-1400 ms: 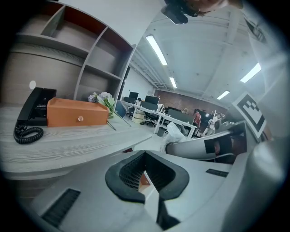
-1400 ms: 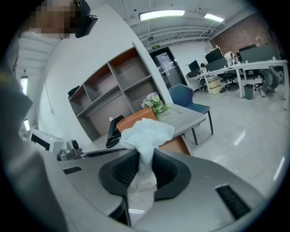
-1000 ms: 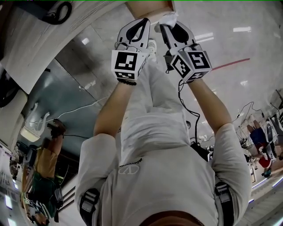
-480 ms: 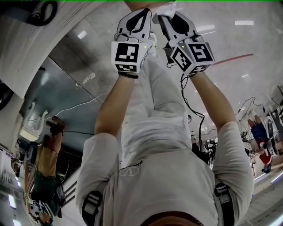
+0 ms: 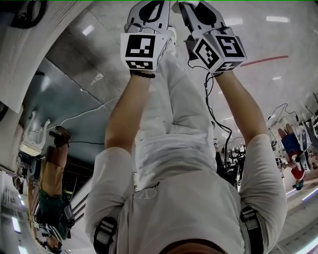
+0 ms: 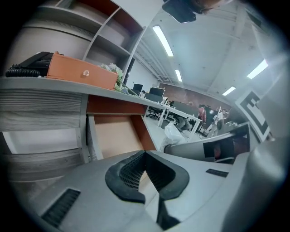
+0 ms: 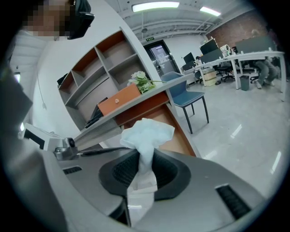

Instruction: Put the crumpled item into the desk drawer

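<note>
A crumpled white tissue (image 7: 146,134) sticks up between the pads of my right gripper (image 7: 144,156), which is shut on it. Beyond the tissue lies the open desk drawer (image 7: 174,131), its brown inside showing under the grey desktop. In the left gripper view the same drawer (image 6: 115,136) stands pulled out ahead of my left gripper (image 6: 145,155), whose jaws are shut with nothing in them. To its right the tissue (image 6: 173,134) shows, held by the right gripper. In the head view both grippers, left (image 5: 149,7) and right (image 5: 193,9), reach side by side to the top edge.
On the desktop stand an orange box with a knob (image 6: 81,72), a black phone (image 6: 25,67) and flowers (image 7: 141,79). An open shelf unit (image 7: 97,68) rises behind them. A blue chair (image 7: 186,95) stands right of the drawer. Another person (image 5: 49,188) stands at the far left.
Both grippers have moved forward together, up towards the top edge of the head view, with the tissue still in the right one. The drawer's brown edge has left that view.
</note>
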`<act>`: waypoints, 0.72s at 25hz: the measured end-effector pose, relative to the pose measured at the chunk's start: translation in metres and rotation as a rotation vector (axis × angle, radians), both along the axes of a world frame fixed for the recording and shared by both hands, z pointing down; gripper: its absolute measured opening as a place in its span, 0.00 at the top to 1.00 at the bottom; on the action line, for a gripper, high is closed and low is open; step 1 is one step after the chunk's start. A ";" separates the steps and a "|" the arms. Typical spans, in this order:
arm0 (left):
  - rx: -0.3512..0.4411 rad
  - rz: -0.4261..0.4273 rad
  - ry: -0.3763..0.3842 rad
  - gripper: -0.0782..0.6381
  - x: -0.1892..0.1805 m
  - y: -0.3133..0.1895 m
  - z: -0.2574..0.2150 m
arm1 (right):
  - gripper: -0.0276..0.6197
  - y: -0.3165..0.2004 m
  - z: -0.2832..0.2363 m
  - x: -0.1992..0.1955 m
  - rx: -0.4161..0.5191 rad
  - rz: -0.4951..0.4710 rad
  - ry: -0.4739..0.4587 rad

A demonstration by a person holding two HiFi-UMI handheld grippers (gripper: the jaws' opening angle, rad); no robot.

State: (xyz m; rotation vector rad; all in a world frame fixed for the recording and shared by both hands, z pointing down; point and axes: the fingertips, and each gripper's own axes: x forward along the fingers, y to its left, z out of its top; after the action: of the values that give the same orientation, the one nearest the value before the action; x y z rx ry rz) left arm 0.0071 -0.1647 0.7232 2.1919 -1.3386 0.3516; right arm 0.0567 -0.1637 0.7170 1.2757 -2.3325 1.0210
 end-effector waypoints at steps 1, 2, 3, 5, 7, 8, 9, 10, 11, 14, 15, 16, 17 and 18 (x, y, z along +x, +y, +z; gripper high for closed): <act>-0.002 0.006 -0.002 0.89 0.002 0.000 0.004 | 0.84 -0.001 0.004 0.002 -0.002 0.006 0.002; -0.003 0.011 -0.003 0.89 0.003 0.000 0.008 | 0.84 -0.002 0.007 0.003 -0.002 0.012 0.003; -0.005 0.012 -0.002 0.89 0.003 -0.001 0.011 | 0.84 -0.003 0.010 0.004 0.000 0.017 0.005; -0.010 0.004 0.003 0.89 0.001 -0.005 0.019 | 0.84 -0.008 0.014 0.004 0.005 0.020 0.006; -0.017 -0.004 0.000 0.89 0.001 -0.007 0.025 | 0.84 -0.010 0.020 0.005 0.002 0.019 0.009; -0.020 -0.004 -0.001 0.89 0.000 -0.007 0.027 | 0.84 -0.009 0.023 0.004 0.000 0.017 0.013; -0.024 -0.003 0.000 0.89 0.000 -0.006 0.028 | 0.84 -0.007 0.026 0.003 -0.002 0.014 0.020; -0.027 -0.002 0.001 0.89 -0.002 -0.005 0.029 | 0.84 -0.006 0.029 0.001 -0.003 0.011 0.027; -0.028 -0.001 0.002 0.89 -0.004 -0.005 0.030 | 0.84 -0.005 0.032 -0.002 -0.004 0.007 0.033; -0.026 0.011 -0.003 0.89 -0.003 -0.007 0.031 | 0.84 -0.007 0.039 -0.004 -0.012 0.001 0.032; -0.024 0.017 -0.006 0.89 0.000 -0.008 0.030 | 0.84 -0.008 0.041 -0.002 -0.015 0.003 0.031; -0.020 0.023 -0.009 0.89 0.004 -0.008 0.030 | 0.84 -0.010 0.042 0.001 -0.016 0.006 0.033; -0.014 0.028 -0.013 0.89 0.006 -0.009 0.029 | 0.84 -0.012 0.044 0.002 -0.017 0.010 0.035; -0.011 0.031 -0.015 0.89 0.007 -0.009 0.029 | 0.84 -0.013 0.047 0.003 -0.018 0.010 0.038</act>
State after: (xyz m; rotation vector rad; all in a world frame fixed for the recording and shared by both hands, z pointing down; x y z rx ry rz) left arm 0.0142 -0.1738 0.7525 2.2074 -1.3089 0.3871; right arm 0.0596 -0.1767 0.7635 1.2907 -2.2857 1.0095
